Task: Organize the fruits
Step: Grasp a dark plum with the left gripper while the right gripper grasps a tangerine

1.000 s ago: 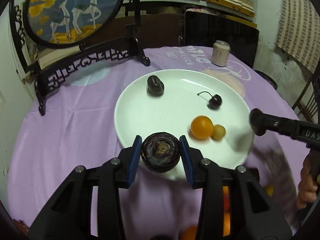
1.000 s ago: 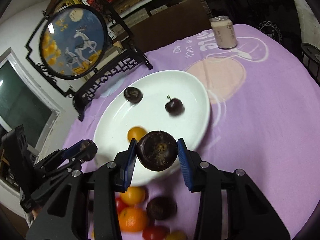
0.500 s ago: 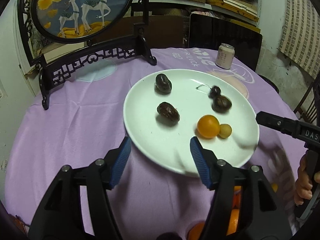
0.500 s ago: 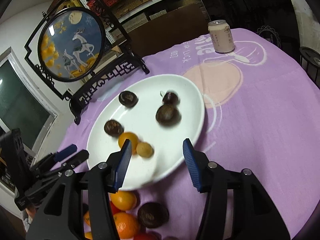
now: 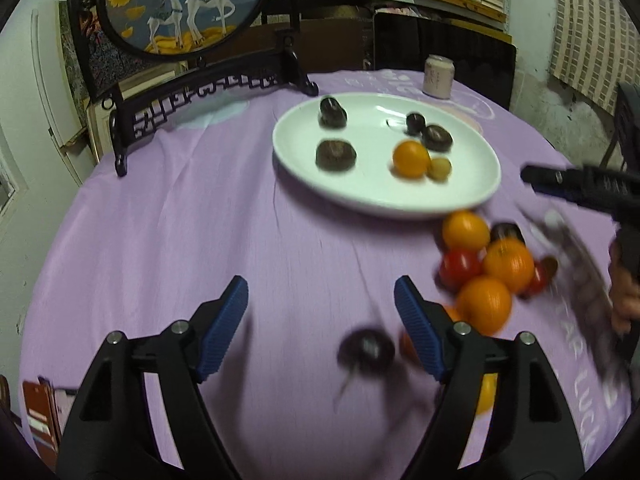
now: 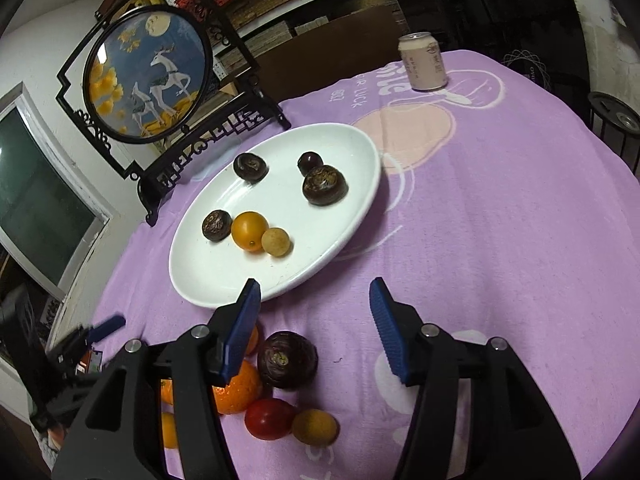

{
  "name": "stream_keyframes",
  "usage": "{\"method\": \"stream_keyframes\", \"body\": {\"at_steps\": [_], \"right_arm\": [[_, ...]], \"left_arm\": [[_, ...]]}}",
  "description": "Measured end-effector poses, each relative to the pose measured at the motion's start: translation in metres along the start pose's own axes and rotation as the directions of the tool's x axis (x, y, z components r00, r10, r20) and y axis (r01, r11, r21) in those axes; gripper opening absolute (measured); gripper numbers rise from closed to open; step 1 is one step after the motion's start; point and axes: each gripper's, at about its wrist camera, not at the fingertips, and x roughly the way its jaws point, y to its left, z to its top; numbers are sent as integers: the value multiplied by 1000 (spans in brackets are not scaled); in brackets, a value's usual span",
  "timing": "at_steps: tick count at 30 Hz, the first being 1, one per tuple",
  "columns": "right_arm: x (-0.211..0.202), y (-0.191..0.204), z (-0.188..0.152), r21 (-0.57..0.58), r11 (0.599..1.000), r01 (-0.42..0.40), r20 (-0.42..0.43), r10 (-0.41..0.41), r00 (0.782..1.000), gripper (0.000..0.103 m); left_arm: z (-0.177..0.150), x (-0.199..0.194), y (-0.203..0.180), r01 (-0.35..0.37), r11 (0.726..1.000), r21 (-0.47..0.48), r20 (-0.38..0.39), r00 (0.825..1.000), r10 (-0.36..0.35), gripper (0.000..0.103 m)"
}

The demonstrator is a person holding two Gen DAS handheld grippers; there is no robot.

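Note:
A white plate (image 5: 472,196) (image 6: 352,224) on the purple cloth holds three dark water chestnuts, a dark cherry (image 6: 309,162), a small orange (image 6: 249,231) and a tan longan (image 6: 276,242). A pile of loose fruit lies in front of the plate: oranges (image 5: 507,266), a red tomato (image 6: 269,418), a dark chestnut (image 6: 287,359) and a dark cherry (image 5: 366,348). My left gripper (image 5: 320,320) is open and empty over the cloth, near the cherry. My right gripper (image 6: 314,320) is open and empty just above the chestnut in the pile.
A round deer-painting screen on a black carved stand (image 5: 180,8) (image 6: 148,76) stands behind the plate. A drink can (image 5: 438,76) (image 6: 422,62) stands at the far side of the table. Shelves and a dark chair back lie beyond.
Both grippers let go of their dark chestnuts onto the plate, opened wide and drew back toward the near side, over the fruit pile.

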Motion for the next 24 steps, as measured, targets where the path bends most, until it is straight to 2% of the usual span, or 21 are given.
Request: {"method": "stream_keyframes", "body": {"at_steps": [5, 11, 12, 16, 17, 18, 24], "right_arm": [[-3, -3, -1, 17, 1000, -5, 4, 5, 1000, 57], [-4, 0, -3, 4, 1000, -6, 5, 6, 1000, 57], [-5, 0, -3, 4, 1000, -7, 5, 7, 1000, 57], [-3, 1, -4, 2, 1000, -12, -5, 12, 1000, 57], [-3, 2, -5, 1, 1000, -16, -8, 16, 1000, 57], [-2, 3, -5, -1, 1000, -23, -16, 23, 1000, 57], [5, 18, -14, -45, 998, -54, -62, 51, 997, 57]], "left_arm": [[-15, -3, 1, 12, 1000, 4, -20, 1000, -12, 77], [-18, 5, -2, 35, 999, 15, -53, 998, -35, 76], [-18, 6, -3, 41, 999, 17, -56, 998, -40, 72], [-21, 19, -9, 72, 997, 31, -107, 992, -68, 37], [-21, 19, -11, 69, 997, 38, -105, 992, -65, 37], [-21, 18, -13, 72, 996, 47, -97, 993, -67, 30], [-19, 13, -11, 71, 997, 38, -77, 995, -68, 30]]}}
